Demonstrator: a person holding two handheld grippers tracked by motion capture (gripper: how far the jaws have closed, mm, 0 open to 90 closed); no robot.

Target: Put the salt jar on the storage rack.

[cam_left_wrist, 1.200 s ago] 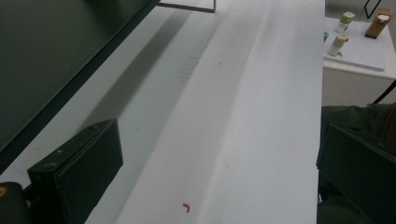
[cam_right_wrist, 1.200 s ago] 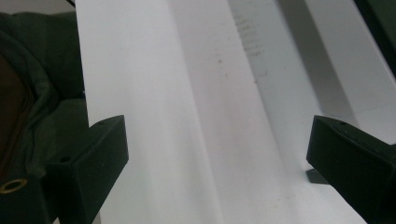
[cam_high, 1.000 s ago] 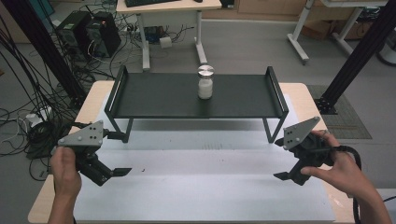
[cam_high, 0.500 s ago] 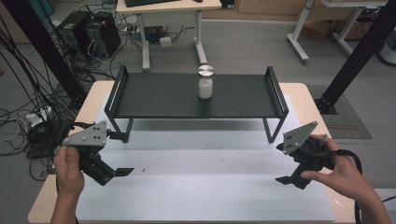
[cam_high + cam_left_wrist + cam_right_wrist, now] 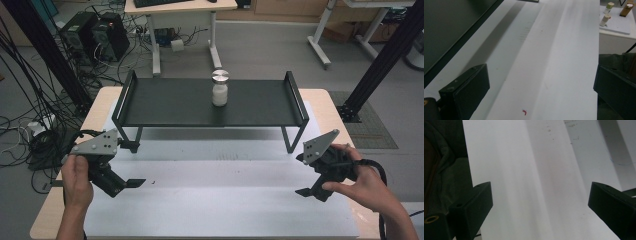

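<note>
A small jar with white contents and a silver lid stands upright on the black raised shelf at the back of the table. My left gripper hovers low over the white mat at the front left, open, nothing between its jaws. In the left gripper view its jaws stand wide apart over bare mat. My right gripper is at the front right, held in a hand, open and empty too. Its own view looks down on the white mat between widely spread jaws.
The white mat covers the table's front half. The shelf has raised end rails and thin legs. Cables and computer cases lie on the floor at the left. A side table with small bottles is far off in the left gripper view.
My right gripper has drifted slightly down and toward the front edge. The left gripper has shifted a little toward the front too. The jar has not moved.
</note>
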